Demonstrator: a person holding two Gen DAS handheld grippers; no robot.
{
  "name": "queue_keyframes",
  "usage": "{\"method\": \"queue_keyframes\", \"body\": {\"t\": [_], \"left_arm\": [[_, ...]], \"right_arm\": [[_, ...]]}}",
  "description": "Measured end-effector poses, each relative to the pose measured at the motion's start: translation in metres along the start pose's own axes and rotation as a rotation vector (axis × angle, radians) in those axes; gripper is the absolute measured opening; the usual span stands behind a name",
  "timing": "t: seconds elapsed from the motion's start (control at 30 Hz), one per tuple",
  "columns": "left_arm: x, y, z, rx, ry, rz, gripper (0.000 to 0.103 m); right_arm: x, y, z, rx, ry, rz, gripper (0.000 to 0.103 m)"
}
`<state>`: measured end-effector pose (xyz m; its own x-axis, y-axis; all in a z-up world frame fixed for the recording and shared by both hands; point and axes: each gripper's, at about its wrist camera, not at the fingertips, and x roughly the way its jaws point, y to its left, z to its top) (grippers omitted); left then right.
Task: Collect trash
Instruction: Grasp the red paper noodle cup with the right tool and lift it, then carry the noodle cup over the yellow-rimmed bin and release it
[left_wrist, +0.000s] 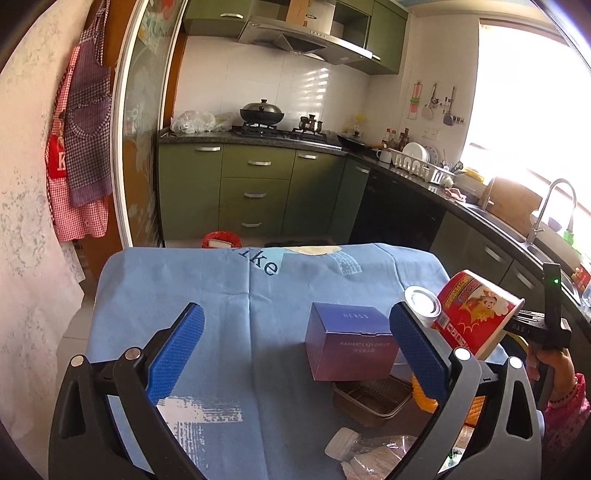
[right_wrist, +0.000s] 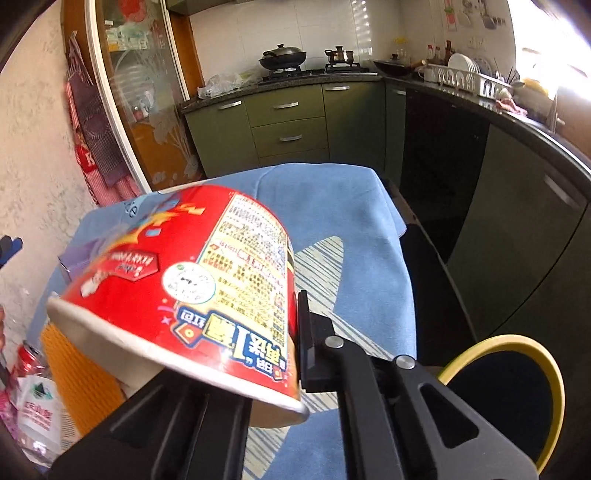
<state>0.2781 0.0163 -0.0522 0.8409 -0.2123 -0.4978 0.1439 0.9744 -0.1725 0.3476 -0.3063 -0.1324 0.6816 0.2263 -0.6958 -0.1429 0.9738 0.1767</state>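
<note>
Right wrist view has the right gripper (right_wrist: 236, 354) clamped on the red noodle cup (right_wrist: 192, 280), lifted off the blue-clothed table (right_wrist: 351, 229). Left gripper (left_wrist: 295, 347) hangs spread wide, empty. Next up, I'd guess: carry it over the yellow-rimmed bin (right_wrist: 517, 384) and drop it.

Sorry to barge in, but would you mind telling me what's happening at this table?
A person is clearing trash from the blue-covered table with two handheld grippers. The right gripper holds a red noodle cup tipped on its side in the air. The left gripper is open and empty. A purple box, a can and a plastic bottle remain.
</note>
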Motion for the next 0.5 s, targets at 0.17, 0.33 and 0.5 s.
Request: {"method": "queue_keyframes", "body": {"t": [0.17, 0.33, 0.5], "left_arm": [[-0.014, 0.003, 0.003, -0.016, -0.027, -0.023, 0.099], [-0.028, 0.002, 0.006, -0.008, -0.05, -0.026, 0.099], [-0.038, -0.004, 0.006, 0.009, -0.06, -0.037, 0.099]], "right_arm": [[-0.025, -0.009, 0.01, 0.086, 0.027, 0.053, 0.002], [-0.071, -0.054, 0.014, 0.231, 0.075, 0.048, 0.002], [-0.112, -0.116, -0.001, 0.354, 0.155, -0.078, 0.003]]}}
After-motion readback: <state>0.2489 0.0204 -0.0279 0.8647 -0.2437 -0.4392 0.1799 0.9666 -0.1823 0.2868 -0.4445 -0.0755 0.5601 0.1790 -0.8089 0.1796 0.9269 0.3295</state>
